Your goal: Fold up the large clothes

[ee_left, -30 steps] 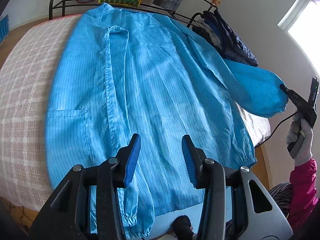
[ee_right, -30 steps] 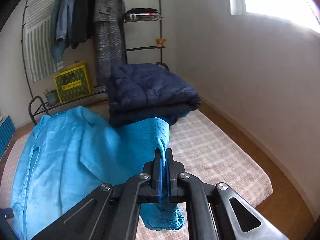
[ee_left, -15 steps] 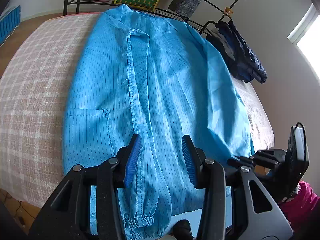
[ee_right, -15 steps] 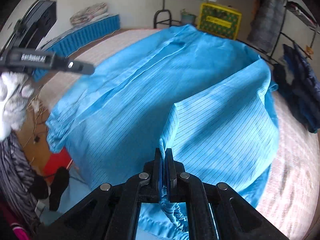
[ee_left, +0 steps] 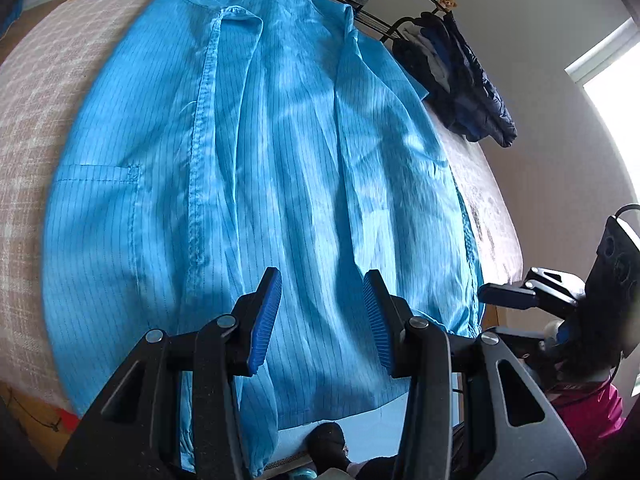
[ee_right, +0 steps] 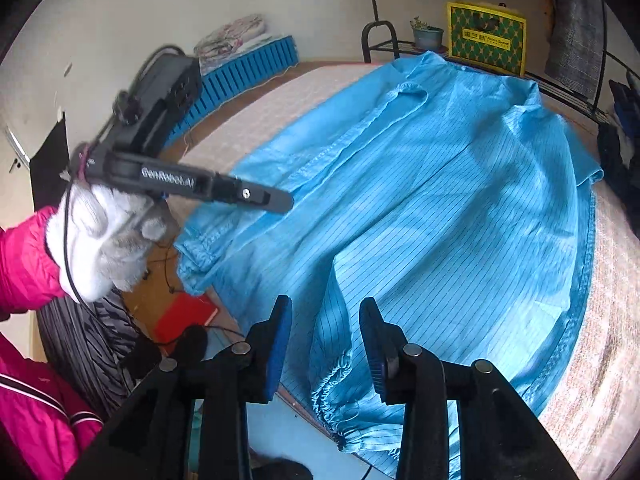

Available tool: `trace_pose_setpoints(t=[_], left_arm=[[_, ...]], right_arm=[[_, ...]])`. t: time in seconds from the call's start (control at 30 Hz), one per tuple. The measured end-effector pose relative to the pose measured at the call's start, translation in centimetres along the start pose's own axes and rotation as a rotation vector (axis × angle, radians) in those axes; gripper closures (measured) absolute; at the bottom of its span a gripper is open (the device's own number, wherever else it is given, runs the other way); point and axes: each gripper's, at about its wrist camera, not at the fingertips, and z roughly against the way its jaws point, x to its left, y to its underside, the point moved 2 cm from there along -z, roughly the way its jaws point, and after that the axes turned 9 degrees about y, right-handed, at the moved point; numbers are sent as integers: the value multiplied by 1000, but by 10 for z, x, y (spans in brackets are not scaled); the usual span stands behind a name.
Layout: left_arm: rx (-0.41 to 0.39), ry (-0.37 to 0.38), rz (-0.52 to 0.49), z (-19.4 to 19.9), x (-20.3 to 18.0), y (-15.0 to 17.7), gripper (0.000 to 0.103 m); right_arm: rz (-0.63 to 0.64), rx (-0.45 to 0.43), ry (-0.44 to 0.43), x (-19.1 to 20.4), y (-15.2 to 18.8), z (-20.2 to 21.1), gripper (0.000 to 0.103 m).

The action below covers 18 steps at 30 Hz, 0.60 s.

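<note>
Your right gripper (ee_right: 324, 344) hangs spread and empty, the elastic cuff (ee_right: 334, 380) of the folded-in sleeve lying just ahead between its jaws. Your left gripper (ee_left: 322, 320) is spread too, above the hem. The bright blue pinstriped work coat (ee_left: 248, 168) lies flat on the checked bed (ee_left: 28, 120) — long axis running straight away from both grippers, collar far.

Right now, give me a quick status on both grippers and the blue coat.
Left gripper open, empty. Right gripper open, sleeve cuff between its fingers, ungripped. Blue coat flat on bed, right sleeve folded over. Dark folded jacket beside it.
</note>
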Motion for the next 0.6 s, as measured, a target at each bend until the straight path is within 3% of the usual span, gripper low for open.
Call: trace_pose_setpoints(t=[0.1,0.33,0.47,0.5,0.57,0.6], left_arm=[[33,22,20,-19,-5,-3,57],[62,9,48,-53,-1,-6,57],[54,15,23,-58,-4,-12,59],[54,27,20,-60,-5,-13,64],[80,30,-9,-68,-9,-14,98],[83,23,-24,-71,-11,-14,98]], right_arm=[[-76,-62,-17,-27,-10,21,53],[-229,-116,112,-96,-35,28,52],[-358,-126,121,-142,-61,19,52],[-389,-131,114,-153,-71,16,52],[-451,-134,104,-178,-94,5,52],[-480,-132,89,-191,-106,-1,52]])
